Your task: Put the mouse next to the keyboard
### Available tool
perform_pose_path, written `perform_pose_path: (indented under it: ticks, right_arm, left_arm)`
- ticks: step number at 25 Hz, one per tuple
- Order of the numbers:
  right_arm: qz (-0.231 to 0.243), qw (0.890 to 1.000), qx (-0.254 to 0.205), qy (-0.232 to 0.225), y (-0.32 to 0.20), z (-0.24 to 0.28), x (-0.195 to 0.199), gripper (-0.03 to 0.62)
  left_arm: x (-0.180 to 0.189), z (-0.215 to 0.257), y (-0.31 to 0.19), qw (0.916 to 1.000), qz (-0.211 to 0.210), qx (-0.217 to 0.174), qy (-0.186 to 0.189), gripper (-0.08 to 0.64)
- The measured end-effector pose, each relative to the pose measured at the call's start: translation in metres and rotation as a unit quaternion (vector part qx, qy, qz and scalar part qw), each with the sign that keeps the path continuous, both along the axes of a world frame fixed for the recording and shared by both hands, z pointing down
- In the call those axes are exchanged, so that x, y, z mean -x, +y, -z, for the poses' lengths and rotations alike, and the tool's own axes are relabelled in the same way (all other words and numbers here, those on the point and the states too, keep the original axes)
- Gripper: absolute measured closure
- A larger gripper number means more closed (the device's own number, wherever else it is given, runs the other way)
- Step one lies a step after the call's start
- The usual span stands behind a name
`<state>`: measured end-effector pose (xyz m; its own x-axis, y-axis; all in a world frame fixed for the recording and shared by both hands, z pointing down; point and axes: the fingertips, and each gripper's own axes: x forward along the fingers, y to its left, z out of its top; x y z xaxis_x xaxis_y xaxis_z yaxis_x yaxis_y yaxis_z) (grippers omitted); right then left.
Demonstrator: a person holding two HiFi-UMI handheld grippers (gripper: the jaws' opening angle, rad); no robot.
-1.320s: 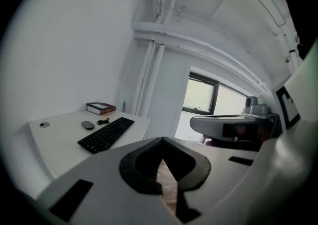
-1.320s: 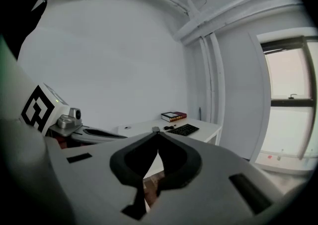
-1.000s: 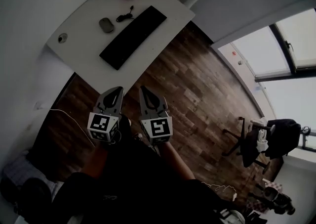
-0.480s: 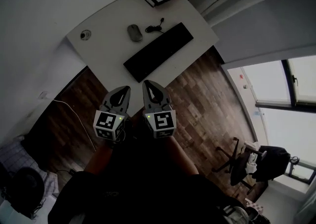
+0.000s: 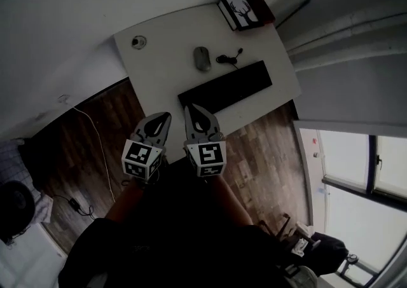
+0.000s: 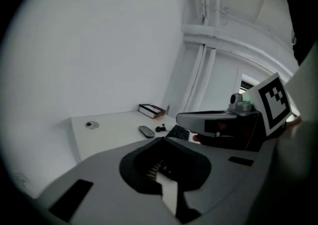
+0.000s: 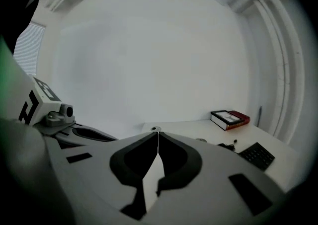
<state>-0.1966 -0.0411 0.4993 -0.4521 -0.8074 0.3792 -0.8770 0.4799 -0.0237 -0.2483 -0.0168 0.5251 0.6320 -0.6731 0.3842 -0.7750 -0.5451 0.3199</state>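
A grey mouse (image 5: 201, 58) lies on the white desk (image 5: 159, 70), just beyond the black keyboard (image 5: 224, 86), with a small coiled cable (image 5: 229, 59) to its right. Both grippers are held close to the body, short of the desk's near edge. My left gripper (image 5: 158, 123) is shut and holds nothing. My right gripper (image 5: 196, 117) is shut and empty too, its jaws meeting in a thin line (image 7: 157, 134). In the left gripper view the mouse (image 6: 146, 131) and keyboard (image 6: 178, 132) lie far ahead on the desk.
A book with a red spine (image 5: 245, 11) lies at the desk's far right corner. A round cable grommet (image 5: 138, 42) sits at its far left. Dark wood floor (image 5: 89, 147) surrounds the desk, with a white cable (image 5: 95, 140) at left. White walls and curtains stand behind.
The head view has swung round, so the desk now lies more to the right and turned. Both grippers stay shut side by side in front of the body, nearer the desk's edge.
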Motion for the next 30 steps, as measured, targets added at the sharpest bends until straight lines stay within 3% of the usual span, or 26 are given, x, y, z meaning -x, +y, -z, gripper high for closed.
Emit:
perform_pose_path:
  ticks: [3,9,17,19,23,26,28,30]
  right_arm:
    - [0.031,0.999,0.007,-0.017,-0.03,-0.002,0.012,0.571]
    - [0.029,0.998,0.044,-0.033,-0.08,-0.022,-0.005,0.571]
    - [0.011,0.992,0.122,-0.032,-0.12,-0.074,-0.051,0.571]
    - [-0.005,0.99,0.141,-0.014,-0.139,-0.088,-0.06,0.571]
    - [-0.043,0.98,0.179,0.069,-0.168,-0.116,-0.08,0.571]
    - [-0.051,0.976,0.2,0.074,-0.18,-0.131,-0.081,0.569]
    - [-0.059,0.973,0.209,0.071,-0.188,-0.138,-0.079,0.518]
    - [-0.063,0.97,0.225,0.072,-0.194,-0.147,-0.078,0.386]
  left_arm:
    - [0.012,-0.003,-0.02,0.9993,0.03,0.005,-0.024,0.557]
    - [0.004,-0.02,-0.039,0.9972,0.049,0.043,-0.037,0.557]
    - [-0.039,-0.04,-0.057,0.995,0.036,0.079,-0.048,0.557]
    - [-0.038,-0.038,-0.064,0.9943,0.036,0.08,-0.059,0.557]
    - [-0.03,-0.041,-0.071,0.9923,0.044,0.087,-0.076,0.557]
    - [-0.026,-0.044,-0.073,0.9912,0.051,0.09,-0.082,0.557]
    - [-0.025,-0.047,-0.077,0.9905,0.054,0.093,-0.086,0.557]
    - [-0.025,-0.049,-0.079,0.9898,0.056,0.097,-0.088,0.557]
